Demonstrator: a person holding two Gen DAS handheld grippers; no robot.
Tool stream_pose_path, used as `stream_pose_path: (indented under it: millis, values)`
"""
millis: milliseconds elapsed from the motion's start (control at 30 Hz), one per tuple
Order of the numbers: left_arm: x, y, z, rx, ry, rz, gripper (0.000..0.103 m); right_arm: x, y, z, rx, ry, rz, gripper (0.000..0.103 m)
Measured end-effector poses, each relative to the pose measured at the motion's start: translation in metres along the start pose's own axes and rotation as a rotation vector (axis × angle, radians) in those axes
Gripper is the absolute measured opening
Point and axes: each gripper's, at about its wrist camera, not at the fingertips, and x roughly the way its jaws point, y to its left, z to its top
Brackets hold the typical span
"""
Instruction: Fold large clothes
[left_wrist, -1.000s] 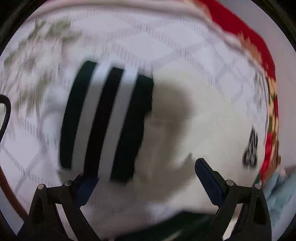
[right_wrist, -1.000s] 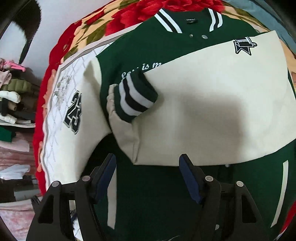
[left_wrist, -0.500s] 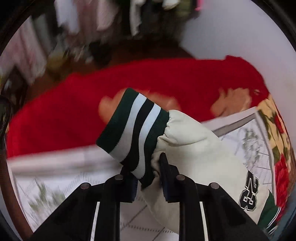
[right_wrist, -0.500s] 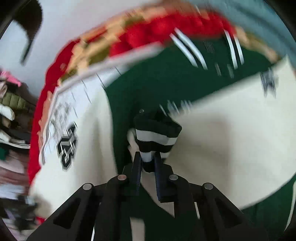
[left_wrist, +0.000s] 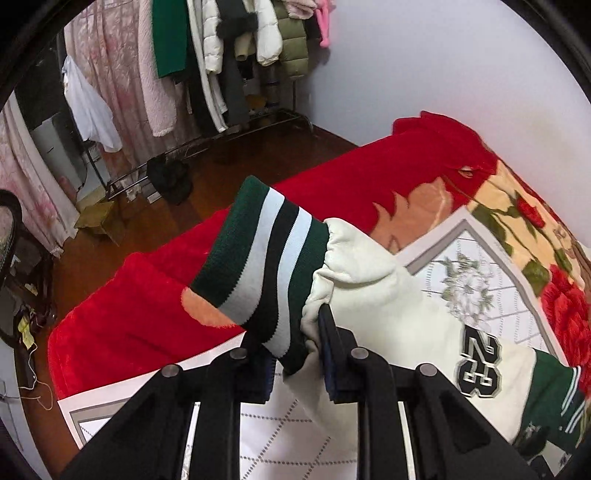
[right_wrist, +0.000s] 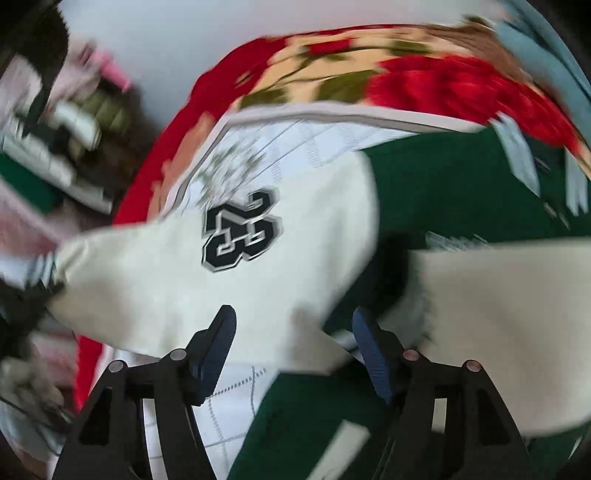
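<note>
Left gripper (left_wrist: 295, 354) is clamped on the striped cuff (left_wrist: 258, 266) of the jacket's cream sleeve (left_wrist: 388, 317), lifted above the red floral blanket (left_wrist: 332, 192) on the bed. The sleeve's long axis runs from the cuff at the claw down and right, past the 23 patch (left_wrist: 478, 365), to the green jacket (right_wrist: 443, 184) body lying flat.

Right gripper (right_wrist: 291, 354) has just been opening; its jaws now stand apart, gripping nothing, with the sleeve's lower edge lying in front of them. View blurred, so contact is unclear.

Judgement: the left hand owns the sleeve; the fold likely means carrying the cuff back along that axis, over the body.
</note>
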Motion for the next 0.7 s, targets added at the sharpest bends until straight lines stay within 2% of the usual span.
stream_pose_path:
  millis: [67,200,333,400,600,667,700]
  values:
    - [-0.017,-0.013,0.000,0.025,-0.021,-0.024,0.014,-0.018,-0.031,-0.009,0.107,0.006,-0.012,0.067]
    - [-0.059,-0.058,-0.002,0.127,-0.092,-0.088,0.012,-0.036,-0.113,-0.033,0.310,0.053,-0.133,0.067]
    - [-0.109,-0.130,-0.017,0.264,-0.125,-0.207,0.011,-0.051,-0.172,-0.048,0.473,0.062,-0.167,0.067]
    - [-0.137,-0.181,-0.038,0.355,-0.132,-0.282,0.011,-0.063,-0.193,-0.052,0.517,0.036,-0.172,0.067]
    - [-0.190,-0.318,-0.113,0.538,-0.007,-0.524,0.010,-0.112,-0.251,-0.074,0.627,-0.036,-0.196,0.067]
    - [-0.205,-0.364,-0.147,0.604,0.043,-0.597,0.010,-0.132,-0.274,-0.087,0.663,-0.054,-0.210,0.067]
    - [-0.215,-0.393,-0.175,0.652,0.076,-0.640,0.010,-0.141,-0.285,-0.090,0.676,-0.060,-0.222,0.067]
